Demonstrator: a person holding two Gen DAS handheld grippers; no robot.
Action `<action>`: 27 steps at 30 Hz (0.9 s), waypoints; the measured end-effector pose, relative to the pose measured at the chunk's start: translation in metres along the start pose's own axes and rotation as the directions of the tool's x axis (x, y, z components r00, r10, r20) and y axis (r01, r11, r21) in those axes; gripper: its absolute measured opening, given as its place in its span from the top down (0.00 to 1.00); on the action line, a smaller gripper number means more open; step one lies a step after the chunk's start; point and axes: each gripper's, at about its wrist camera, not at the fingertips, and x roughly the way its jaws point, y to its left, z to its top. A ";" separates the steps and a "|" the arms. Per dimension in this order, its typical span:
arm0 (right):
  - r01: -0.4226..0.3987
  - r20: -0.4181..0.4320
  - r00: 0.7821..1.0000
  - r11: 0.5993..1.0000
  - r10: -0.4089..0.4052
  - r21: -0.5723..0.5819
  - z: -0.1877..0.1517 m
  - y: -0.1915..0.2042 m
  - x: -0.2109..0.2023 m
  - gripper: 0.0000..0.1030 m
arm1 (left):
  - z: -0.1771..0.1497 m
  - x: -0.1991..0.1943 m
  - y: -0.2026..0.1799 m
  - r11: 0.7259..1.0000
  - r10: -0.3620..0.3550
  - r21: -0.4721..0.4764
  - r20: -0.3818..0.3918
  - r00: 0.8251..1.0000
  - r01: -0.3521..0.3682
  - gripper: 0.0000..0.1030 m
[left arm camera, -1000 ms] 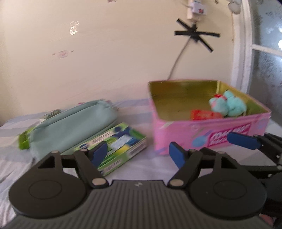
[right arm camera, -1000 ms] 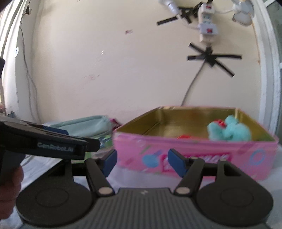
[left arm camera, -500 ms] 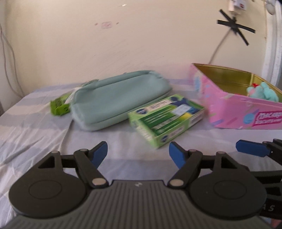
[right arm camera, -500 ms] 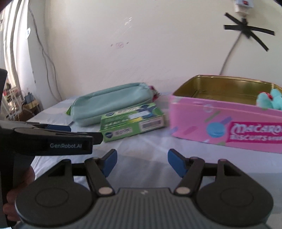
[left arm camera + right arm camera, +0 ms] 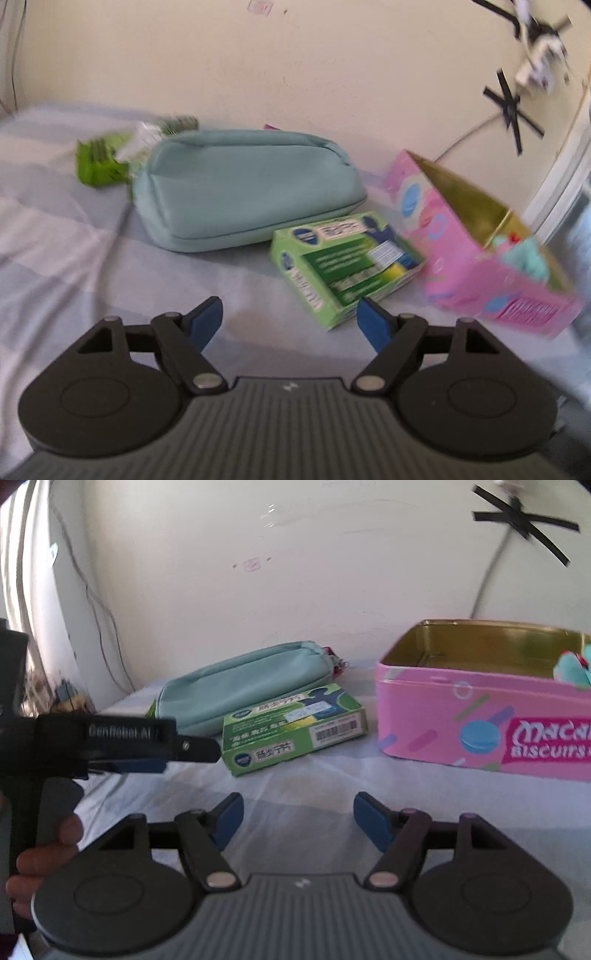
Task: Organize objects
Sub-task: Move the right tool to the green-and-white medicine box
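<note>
1. Swinging away from the open pink rectangular biscuit tin [image 5: 491, 273], the left claw [image 5: 291, 321] had turned in the last second to face the flat green cardboard box [image 5: 343, 262] and the long pale-teal fabric pouch [image 5: 243, 188]; a second ago the tin had filled the middle of its view.
2. Both claws had just been opening a little. The left claw stood released with nothing between its blue pads, and the right claw [image 5: 295, 818] was likewise released and empty, hovering over the striped bed sheet [image 5: 321, 775].
3. In the right wrist view the left claw reached in from the left, its tip just beside the near corner of the green box, without clearly touching it.
4. That suggested the green box was the next thing to be picked up and put into the tin; it lay on the sheet between pouch and tin, just beside both.
5. Counted: one pink tin; one teal plush toy [image 5: 528, 254] inside it, with a red item too small to identify; one green box; one teal pouch; one bright-green packet [image 5: 101, 162] beyond the pouch, blurred; two claws.
</note>
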 end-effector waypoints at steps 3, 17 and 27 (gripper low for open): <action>-0.009 0.006 1.000 1.000 0.009 -0.001 0.000 0.000 -0.001 0.29 | 0.007 0.005 -0.005 0.999 -0.020 -0.034 0.000 1.000 0.020 0.21; -0.042 0.028 0.999 0.999 0.043 -0.007 -0.002 0.002 -0.005 0.24 | 0.035 0.043 -0.031 0.996 0.038 0.083 0.055 0.998 -0.043 0.21; -0.065 -0.091 0.994 0.998 0.062 -0.024 0.016 0.012 0.033 0.19 | 0.026 0.052 -0.033 0.985 0.003 0.170 0.010 1.000 -0.004 0.26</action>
